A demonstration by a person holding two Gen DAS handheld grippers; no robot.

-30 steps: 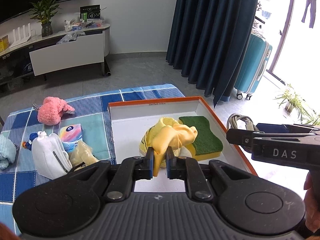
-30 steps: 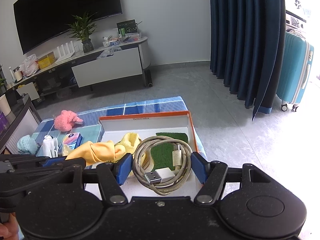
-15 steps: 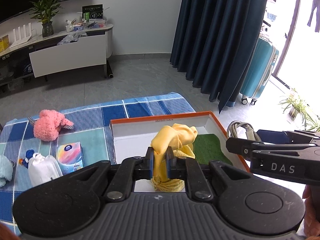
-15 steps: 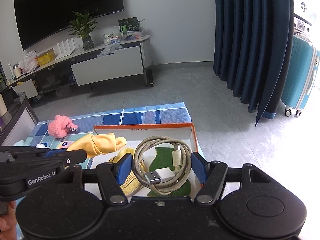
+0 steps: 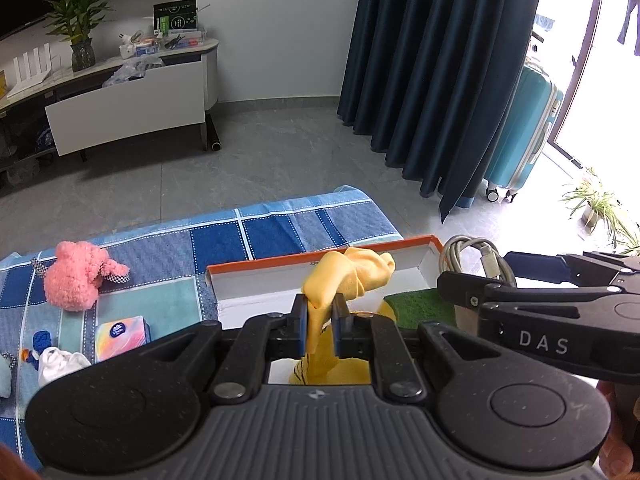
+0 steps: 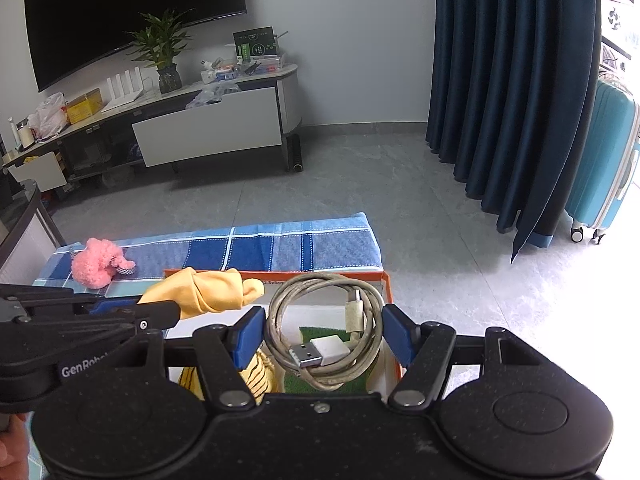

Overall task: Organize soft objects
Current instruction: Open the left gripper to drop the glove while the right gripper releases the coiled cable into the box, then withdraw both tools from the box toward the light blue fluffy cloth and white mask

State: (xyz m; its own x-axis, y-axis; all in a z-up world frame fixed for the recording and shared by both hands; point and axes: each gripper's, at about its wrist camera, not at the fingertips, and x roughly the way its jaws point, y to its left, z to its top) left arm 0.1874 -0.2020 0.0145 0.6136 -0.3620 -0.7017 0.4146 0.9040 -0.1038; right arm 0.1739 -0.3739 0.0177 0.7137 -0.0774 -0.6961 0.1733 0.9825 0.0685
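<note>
jaws first: my left gripper was clamped on the yellow cloth, lifted over the box; right gripper stood wide, pads on the coiled usb cable. left on the blanket: white pouch, pink plush, tissue pack. green sponge sat boxed. i'd judge it half done.

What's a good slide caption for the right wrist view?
Right hand-held gripper carrying a coiled USB cable above the orange-rimmed box, while the left hand-held gripper lifts a yellow cloth.
</note>
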